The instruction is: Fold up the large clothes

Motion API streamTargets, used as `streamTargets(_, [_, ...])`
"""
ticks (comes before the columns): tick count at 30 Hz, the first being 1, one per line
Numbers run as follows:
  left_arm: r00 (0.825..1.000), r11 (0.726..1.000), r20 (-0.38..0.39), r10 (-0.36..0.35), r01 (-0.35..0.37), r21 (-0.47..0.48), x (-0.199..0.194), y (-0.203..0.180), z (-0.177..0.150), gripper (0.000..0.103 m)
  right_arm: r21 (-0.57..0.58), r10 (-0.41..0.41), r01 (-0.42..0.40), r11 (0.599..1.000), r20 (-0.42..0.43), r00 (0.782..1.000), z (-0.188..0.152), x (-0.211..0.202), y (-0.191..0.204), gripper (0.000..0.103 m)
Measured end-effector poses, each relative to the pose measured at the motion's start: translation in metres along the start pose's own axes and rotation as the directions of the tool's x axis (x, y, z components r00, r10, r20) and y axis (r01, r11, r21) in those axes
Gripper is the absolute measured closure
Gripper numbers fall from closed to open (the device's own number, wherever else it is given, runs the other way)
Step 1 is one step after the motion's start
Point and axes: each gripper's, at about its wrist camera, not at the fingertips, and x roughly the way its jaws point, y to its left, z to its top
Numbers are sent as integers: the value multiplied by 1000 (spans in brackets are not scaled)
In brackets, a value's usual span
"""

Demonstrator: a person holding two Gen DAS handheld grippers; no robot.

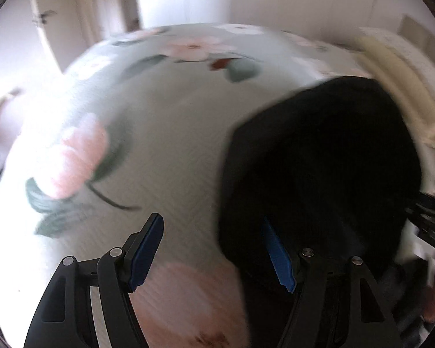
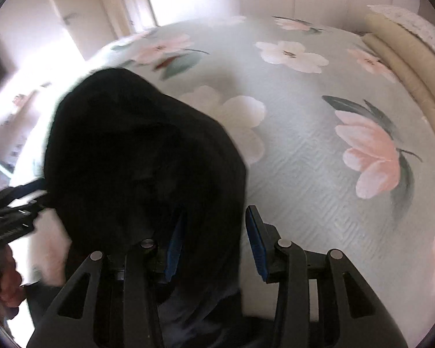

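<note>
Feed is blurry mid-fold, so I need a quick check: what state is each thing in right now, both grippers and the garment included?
Left gripper: open, one finger at the garment's edge.
Right gripper: open, garment edge between its fingers.
Black garment: bunched in a heap on the bed, not flat.
Floral bedspread: spread smooth.
Beige pillows: stacked at the bed's far edge.

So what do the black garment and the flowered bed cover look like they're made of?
Black garment: soft matte cloth, no sheen; weave too dark and blurred to tell. Bed cover: printed fabric, apparently quilted or textured, going by faint zigzag ridges.
</note>
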Motion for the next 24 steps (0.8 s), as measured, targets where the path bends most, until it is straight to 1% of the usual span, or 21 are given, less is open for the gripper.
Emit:
streamTargets(1, [1000,1000,-24,-1,0,-24,9,4,3,67,-3,8,-8,1000,-8,1000,1,7,-5,68])
streamTargets(2, [997,997,-44,-57,55,-48,11,9,2,91,-15,10,-10,1000,-12,1000,2,9,-6,93])
streamTargets(3, [991,988,-43,-128,124,-93,11,15,2,94,-19,5,-5,1000,-4,1000,1,9,-8,93])
streamTargets(5, [988,982,11,-153,153,-112,-5,24,-4,94,-8,37,-37,999,40,999,-4,-9,-19,96])
streamTargets(6, [983,975,28,-180,182,-128,-13,30,-9,94,-4,46,-46,999,54,997,-10,-19,-24,96])
streamTargets(7, [975,963,36,-219,222,-150,-19,38,-16,94,1,59,-59,998,64,996,-17,-27,-30,96])
streamTargets(9, [957,939,9,-291,288,-187,-20,54,-30,91,7,57,-57,998,57,997,-28,-28,-41,96])
streamTargets(10, [947,931,-28,-320,308,-196,-12,61,-37,88,11,51,-52,999,39,998,-33,-21,-45,96])
streamTargets(11, [941,928,-83,-328,305,-211,5,69,-46,79,27,54,-54,998,-4,999,-37,-7,-52,96])
streamTargets(12, [939,926,-113,-325,292,-239,21,75,-53,73,66,78,-74,995,-69,995,-41,14,-59,96])
streamTargets(13, [933,922,-151,-327,279,-270,37,79,-59,71,78,92,-83,994,-128,987,-45,30,-61,96])
streamTargets(14, [928,918,-157,-336,286,-276,46,80,-64,69,79,96,-85,993,-149,984,-47,41,-61,96])
streamTargets(15, [932,918,-136,-337,294,-265,42,79,-65,69,79,95,-84,993,-148,984,-48,44,-60,96])
streamTargets(16, [932,921,-135,-336,295,-255,39,79,-64,69,72,88,-78,994,-144,986,-46,43,-60,96])
streamTargets(17, [933,924,-135,-334,295,-242,33,78,-64,66,61,77,-69,996,-144,987,-44,39,-59,94])
streamTargets(18, [937,932,-137,-321,287,-221,27,77,-66,63,54,72,-65,996,-142,987,-43,37,-59,92])
streamTargets(20, [945,950,-162,-284,255,-178,13,78,-73,52,23,74,-72,997,-129,989,-41,20,-62,80])
streamTargets(21, [947,958,-175,-268,243,-153,6,78,-77,51,9,79,-79,997,-127,989,-42,11,-64,74])
streamTargets(22, [954,970,-188,-235,216,-115,-4,80,-83,51,-9,78,-80,997,-119,990,-43,-1,-65,65])
streamTargets(23, [958,975,-187,-217,201,-98,-14,83,-87,51,-23,79,-82,996,-110,991,-45,-10,-65,61])
streamTargets(24, [963,977,-176,-205,193,-87,-26,87,-91,52,-35,78,-82,996,-98,992,-47,-21,-65,61])
